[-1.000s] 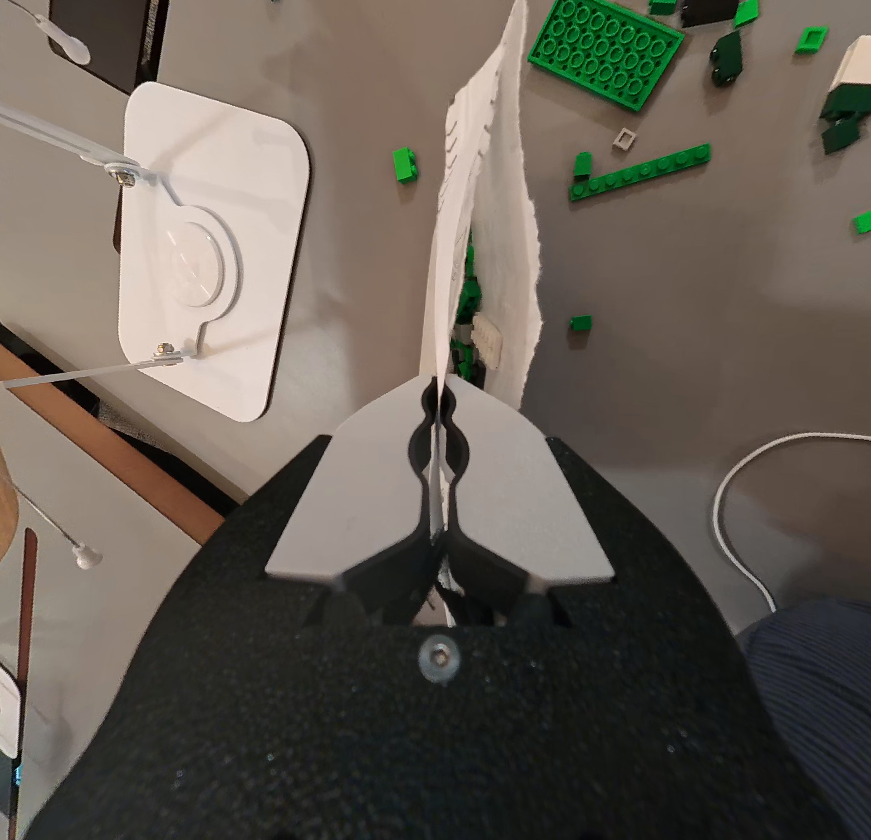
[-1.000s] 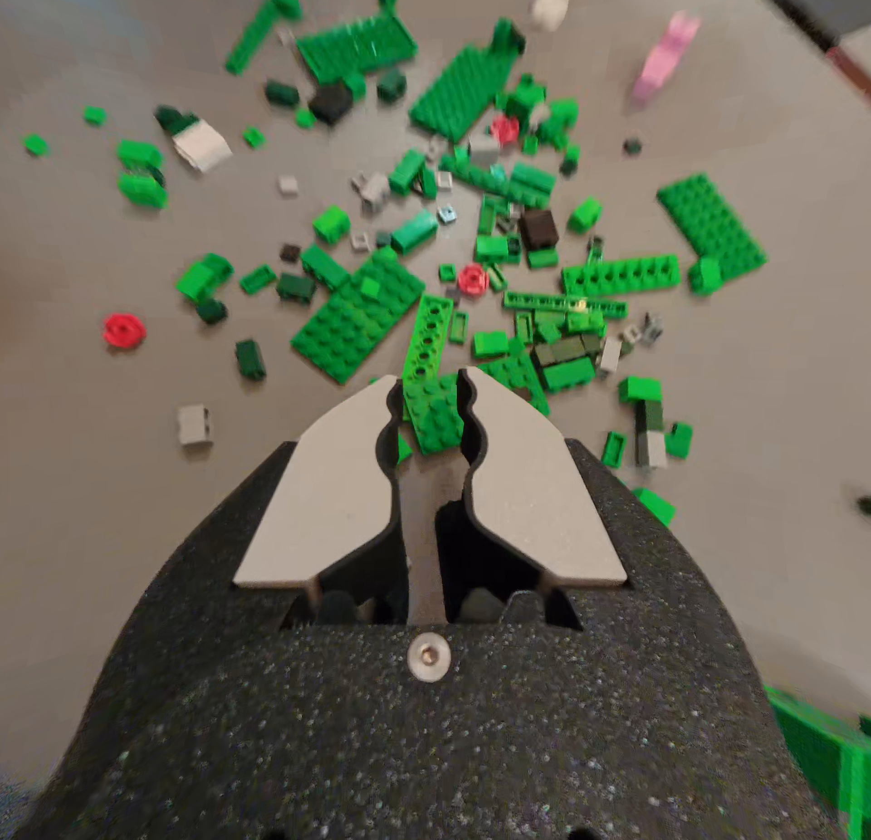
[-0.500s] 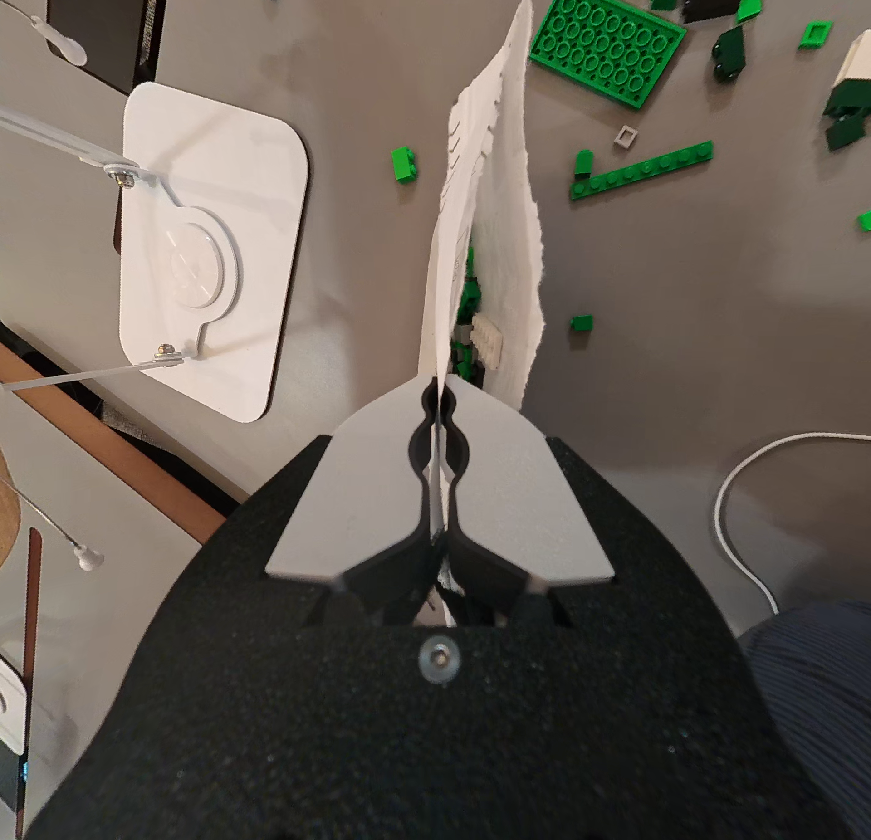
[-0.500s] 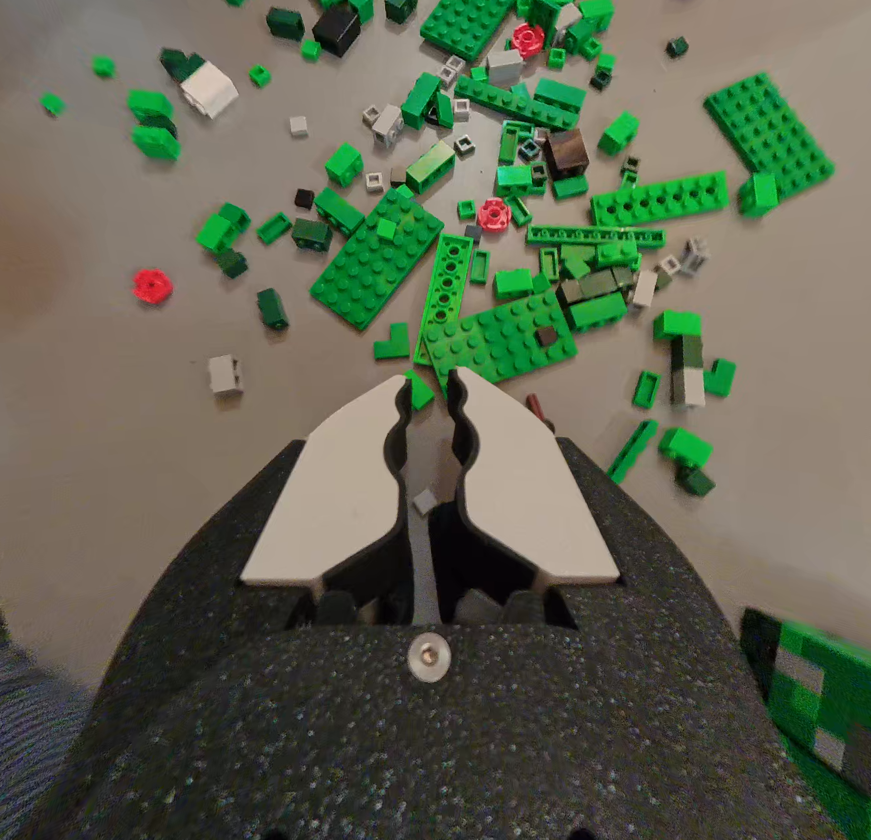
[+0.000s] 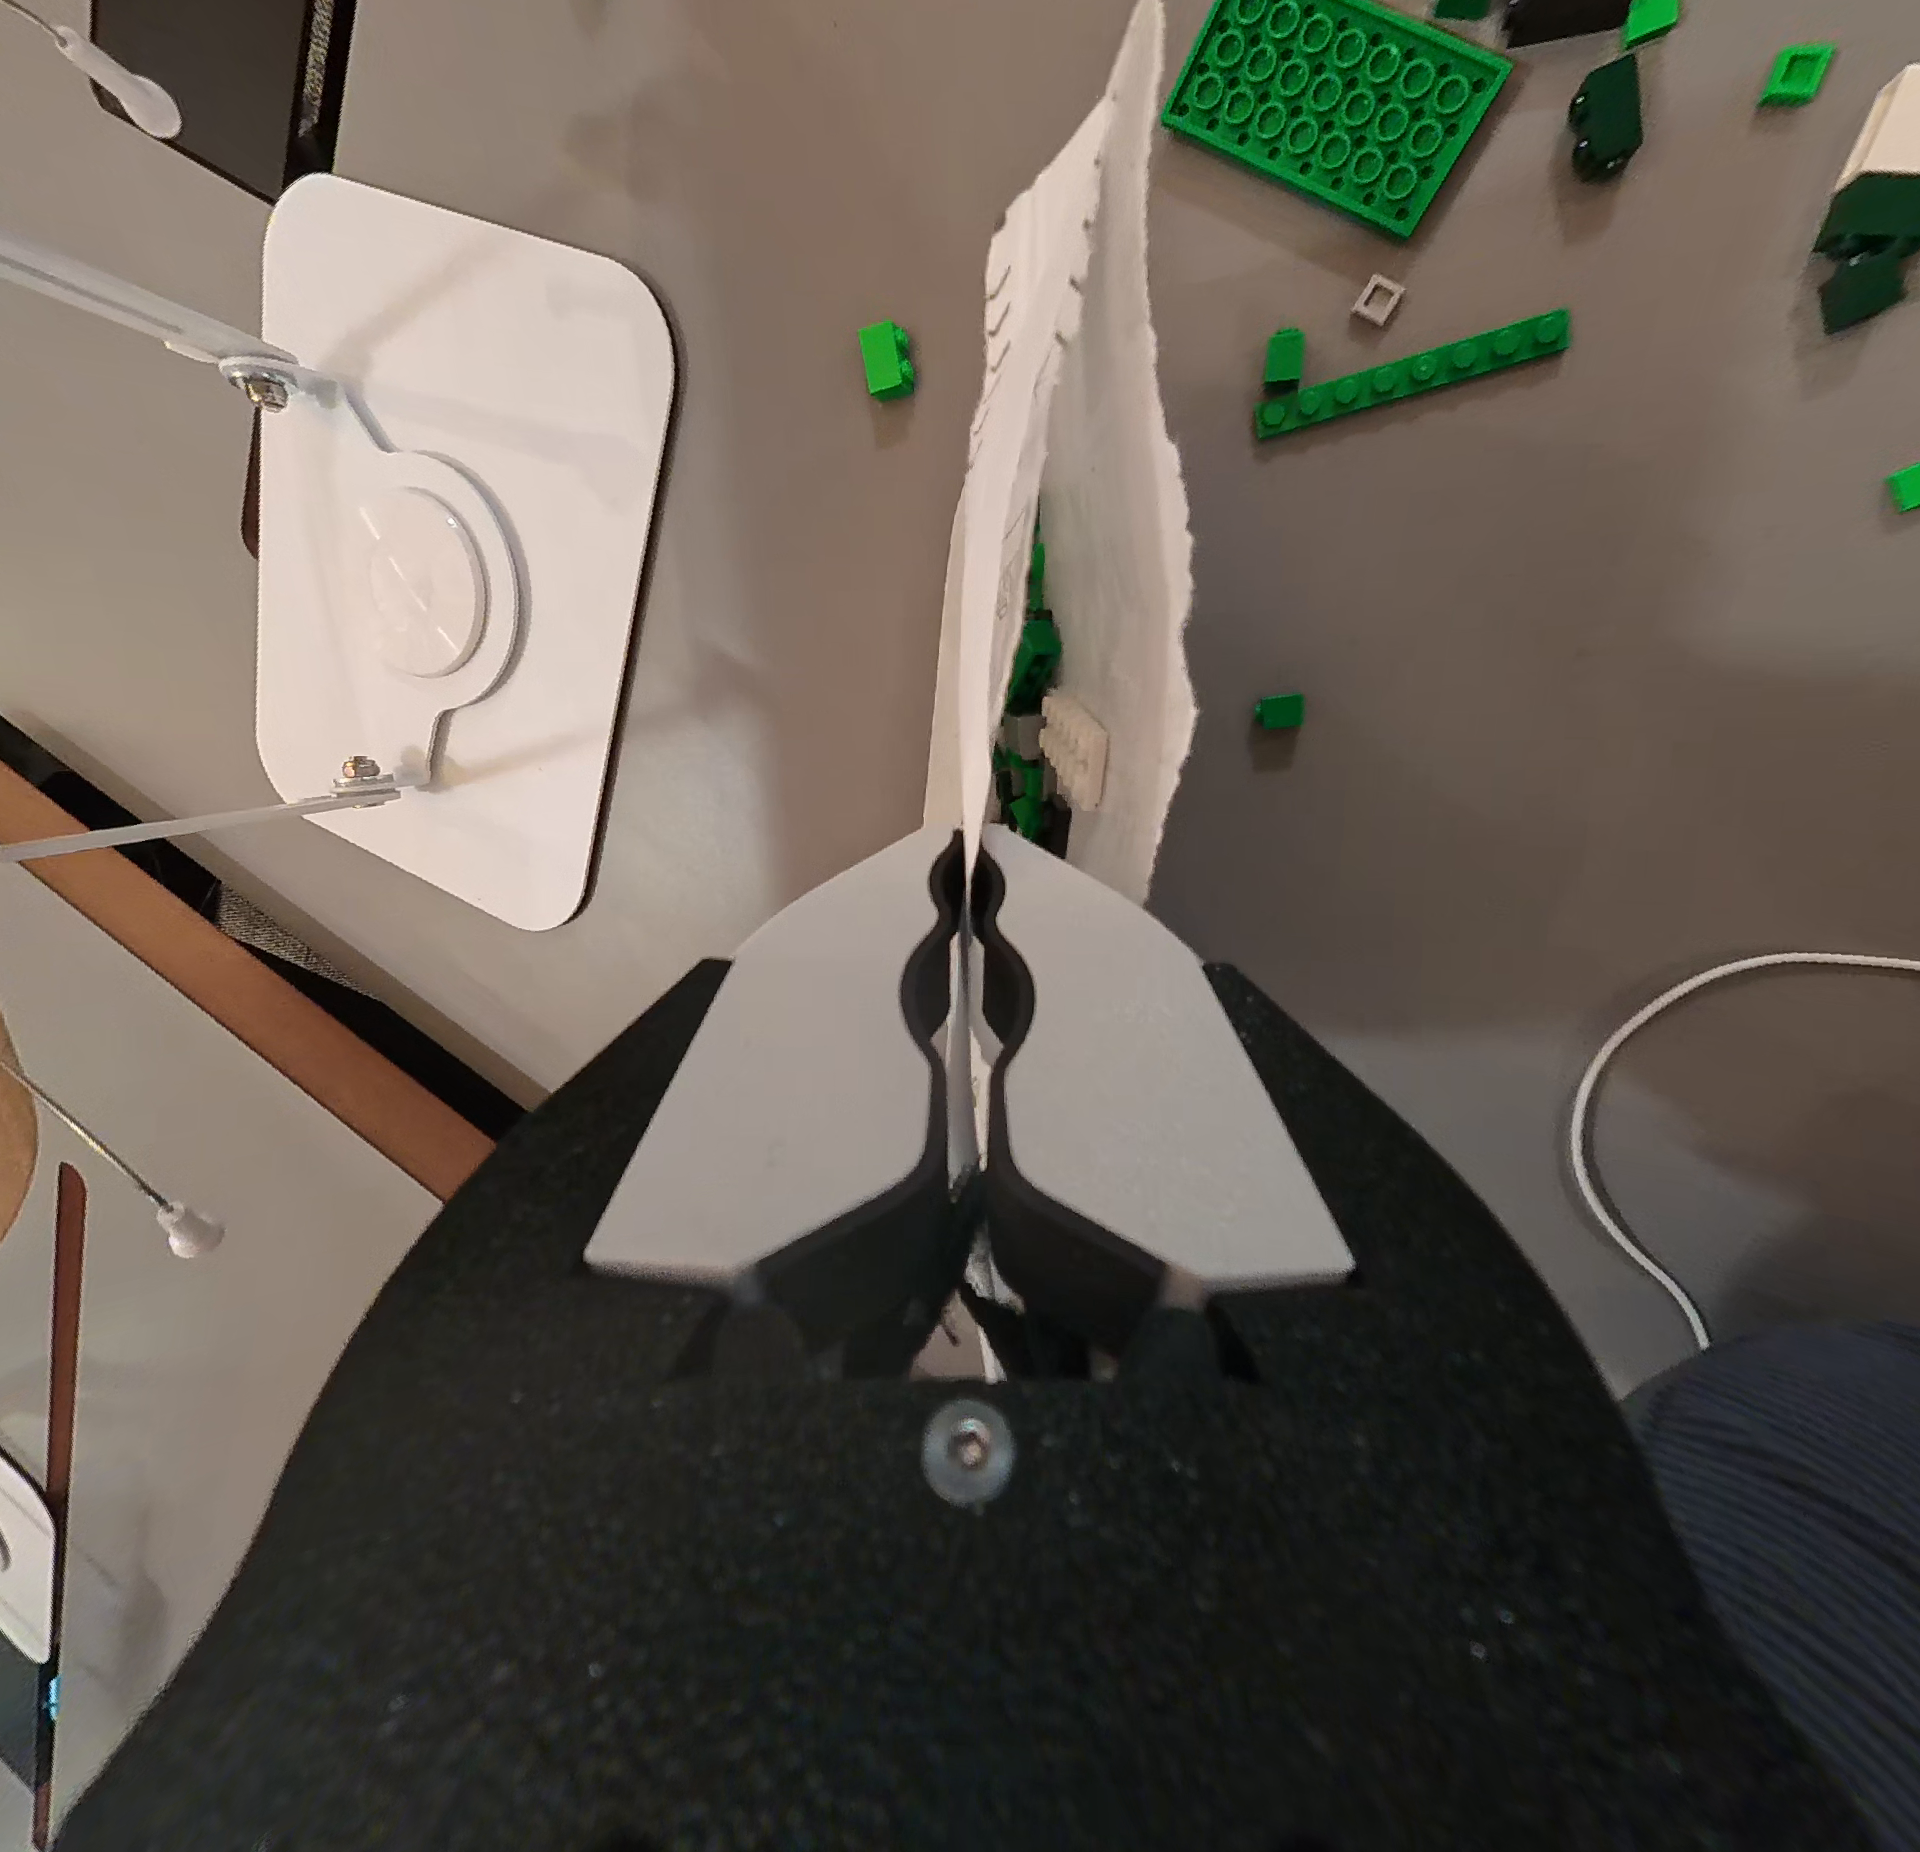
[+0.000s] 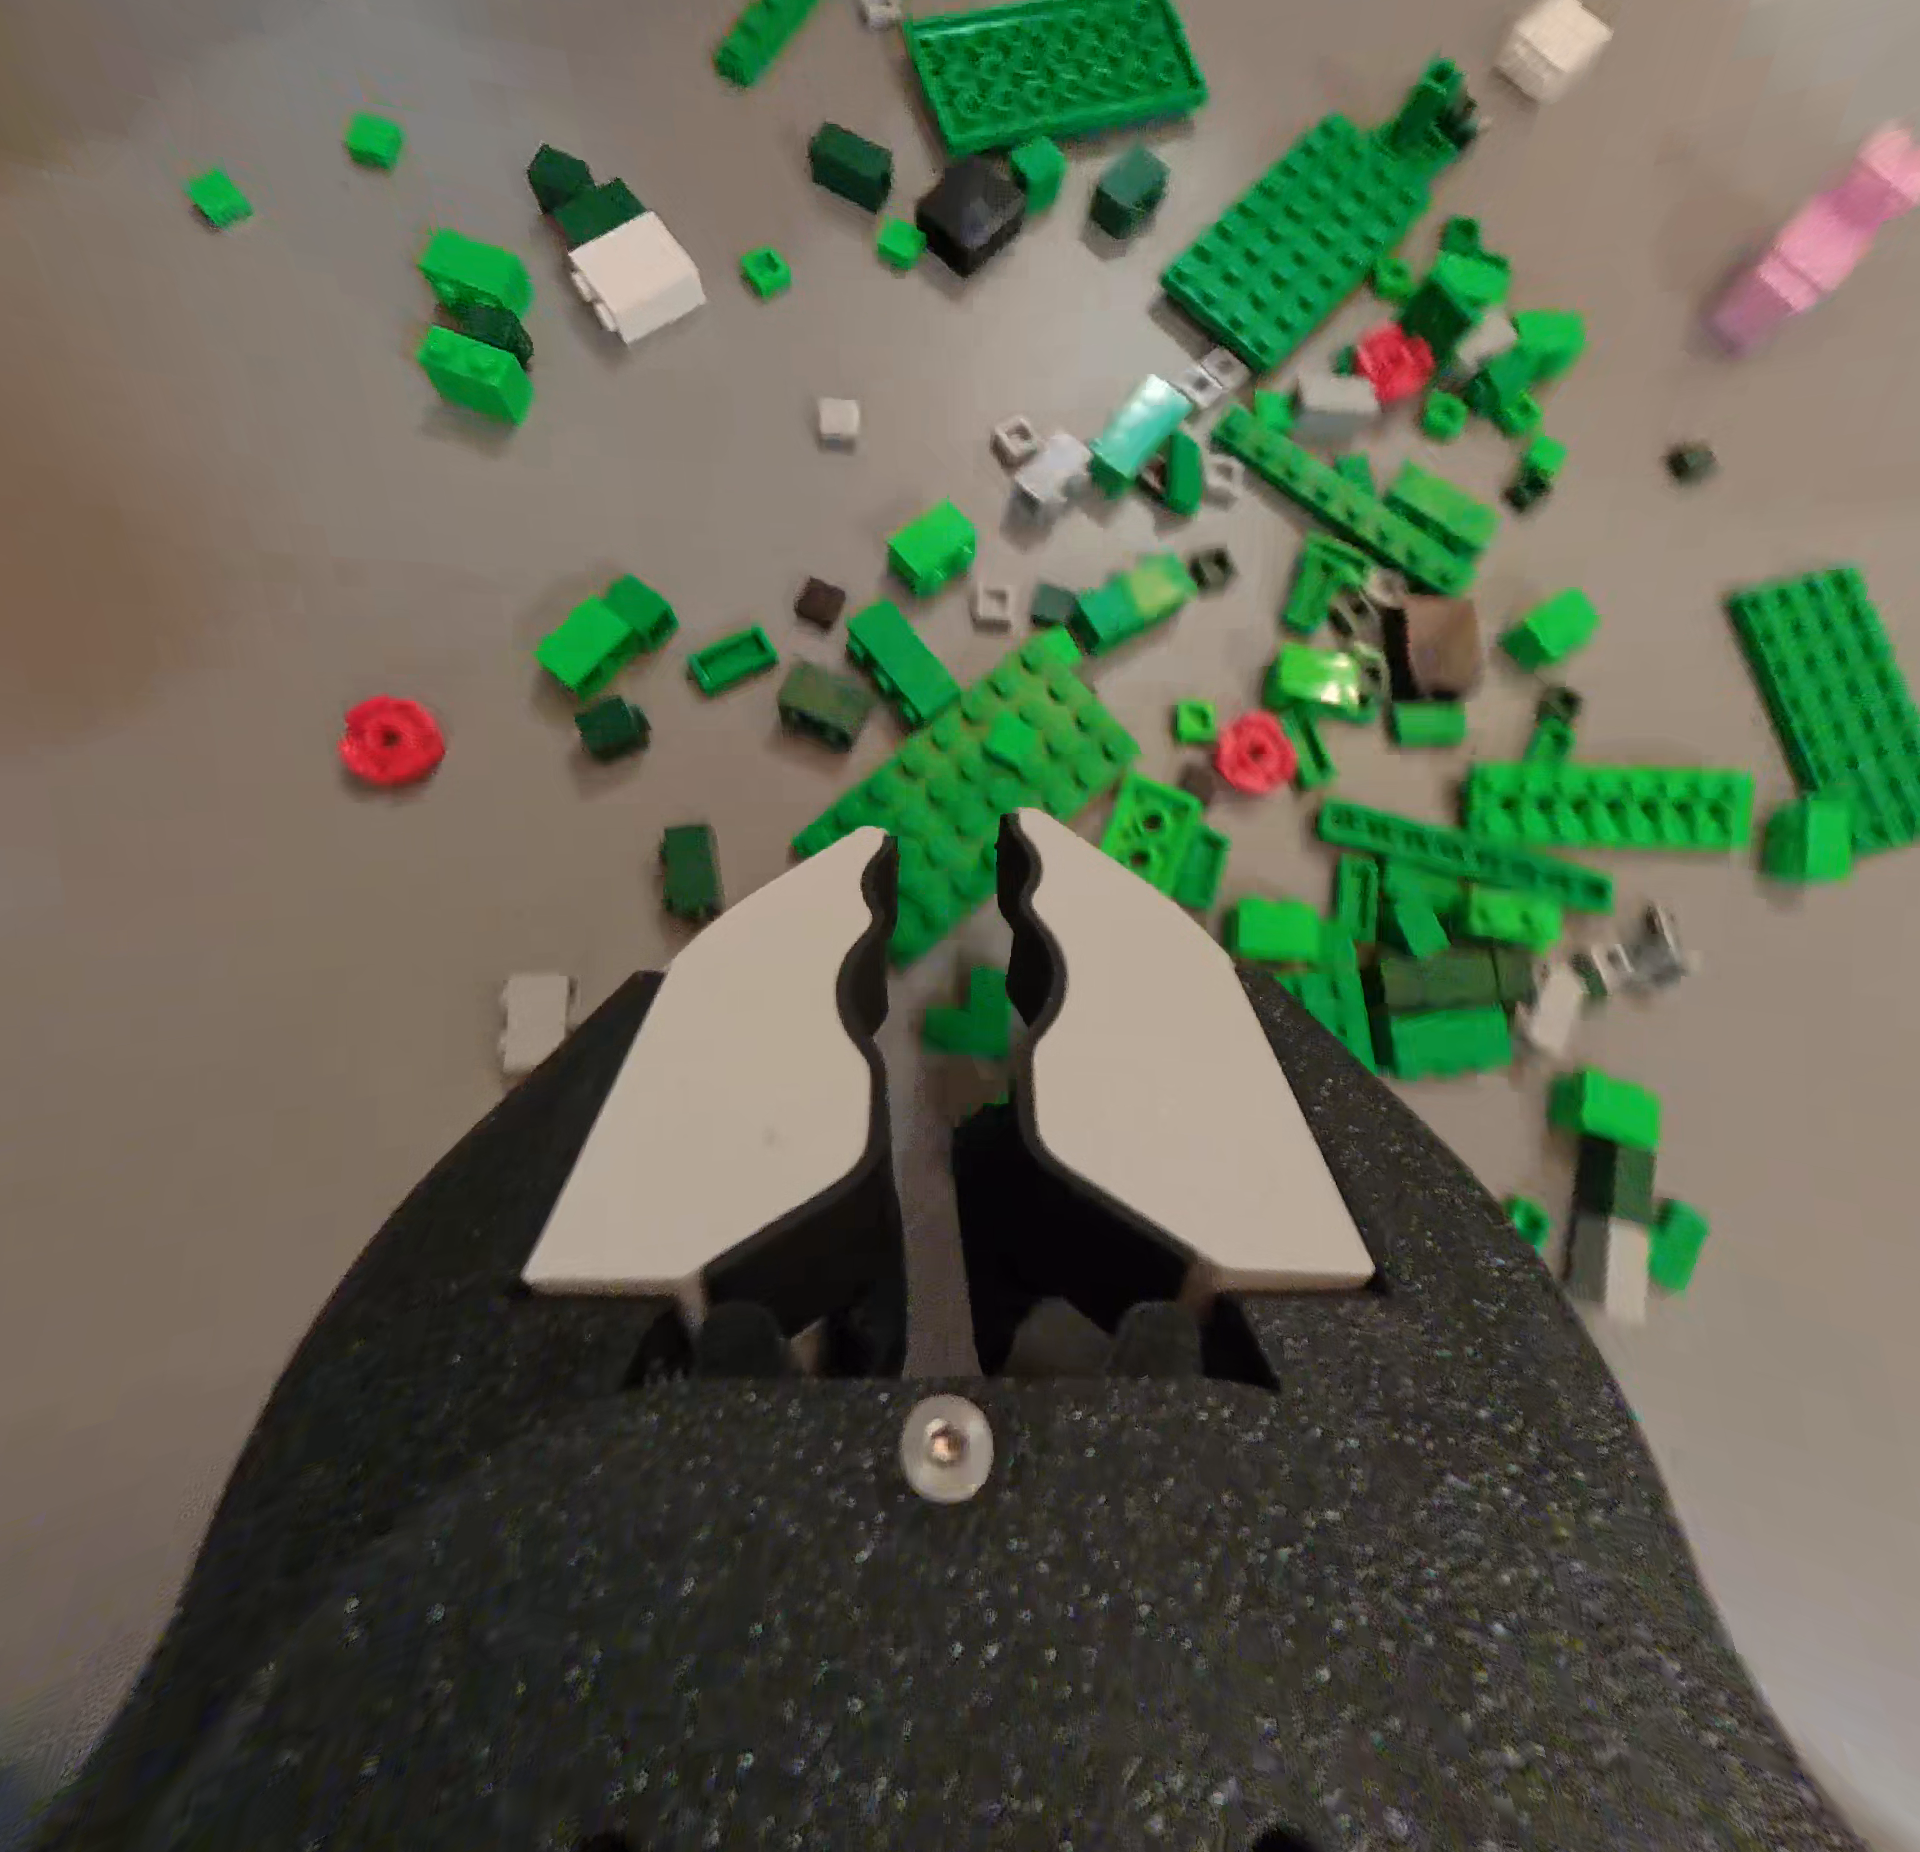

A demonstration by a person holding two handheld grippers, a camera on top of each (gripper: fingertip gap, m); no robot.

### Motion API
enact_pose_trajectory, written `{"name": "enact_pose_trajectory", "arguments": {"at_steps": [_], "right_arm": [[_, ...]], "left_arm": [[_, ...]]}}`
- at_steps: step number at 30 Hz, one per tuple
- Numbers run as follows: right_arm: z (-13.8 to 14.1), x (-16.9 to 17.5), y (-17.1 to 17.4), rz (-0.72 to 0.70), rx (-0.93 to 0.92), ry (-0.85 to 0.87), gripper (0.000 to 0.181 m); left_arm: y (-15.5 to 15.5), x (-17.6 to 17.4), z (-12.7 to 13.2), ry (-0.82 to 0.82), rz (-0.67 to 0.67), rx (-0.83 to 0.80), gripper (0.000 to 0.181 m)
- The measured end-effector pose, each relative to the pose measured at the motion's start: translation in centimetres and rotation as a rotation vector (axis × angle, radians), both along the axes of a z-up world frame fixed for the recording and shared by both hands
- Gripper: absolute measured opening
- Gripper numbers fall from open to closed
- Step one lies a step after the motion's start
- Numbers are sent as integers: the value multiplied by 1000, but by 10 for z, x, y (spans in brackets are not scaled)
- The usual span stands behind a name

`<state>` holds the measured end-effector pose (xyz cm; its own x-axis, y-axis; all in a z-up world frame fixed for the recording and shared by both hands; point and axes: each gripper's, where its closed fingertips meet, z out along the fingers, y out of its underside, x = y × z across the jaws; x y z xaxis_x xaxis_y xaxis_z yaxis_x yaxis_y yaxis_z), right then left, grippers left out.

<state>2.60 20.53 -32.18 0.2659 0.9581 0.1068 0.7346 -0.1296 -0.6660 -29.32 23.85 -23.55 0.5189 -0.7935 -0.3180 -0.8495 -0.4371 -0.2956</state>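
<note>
The left tongs [image 5: 971,846] pinched a torn paper bag [image 5: 1101,514] with bricks inside, while the right tongs [image 6: 940,846], spread and empty, hung over loose bricks [image 6: 977,763] on the table [image 6: 260,514].

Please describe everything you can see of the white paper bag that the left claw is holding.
The white paper bag looks like thin, matte paper with a ragged, torn edge along its right side. It is open, and small bricks, mostly green with one pale piece, lie inside it. The left claw is shut on its near edge, so one wall stands almost upright between the fingers. The bag stretches away from the claw over the grey table. Some printing shows on its left wall. Whether its far end rests on the table cannot be told.
</note>
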Motion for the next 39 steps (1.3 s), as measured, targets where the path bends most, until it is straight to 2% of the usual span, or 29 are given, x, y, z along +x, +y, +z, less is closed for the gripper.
{"name": "enact_pose_trajectory", "arguments": {"at_steps": [3, 6, 11, 14, 17, 21, 25, 39], "right_arm": [[-5, -24, 0, 48, 60, -34, 16], [-5, -32, 2, 52, 91, -38, 14], [-6, -41, -7, 100, 54, -5, 11], [2, -51, -2, 82, 83, 38, 14], [5, -63, -3, 79, 17, 99, 17], [-8, -58, 2, 49, -50, 66, 17], [-8, -59, -5, 69, -113, 86, 12], [-12, -52, -5, 63, -44, -45, 14]], "left_arm": [[0, -1, 0, 3, 6, -1, 0], [-1, -3, 1, 0, 11, 1, 0], [-2, -3, 2, -3, 11, 2, 0], [-3, -2, 2, -4, 8, 1, 0], [-3, 0, 3, -10, 2, 5, 0], [-5, 0, 5, -12, -3, 7, 0], [-6, 1, 6, -17, -7, 14, 0], [-5, 1, 4, 10, -6, 6, 0]]}}
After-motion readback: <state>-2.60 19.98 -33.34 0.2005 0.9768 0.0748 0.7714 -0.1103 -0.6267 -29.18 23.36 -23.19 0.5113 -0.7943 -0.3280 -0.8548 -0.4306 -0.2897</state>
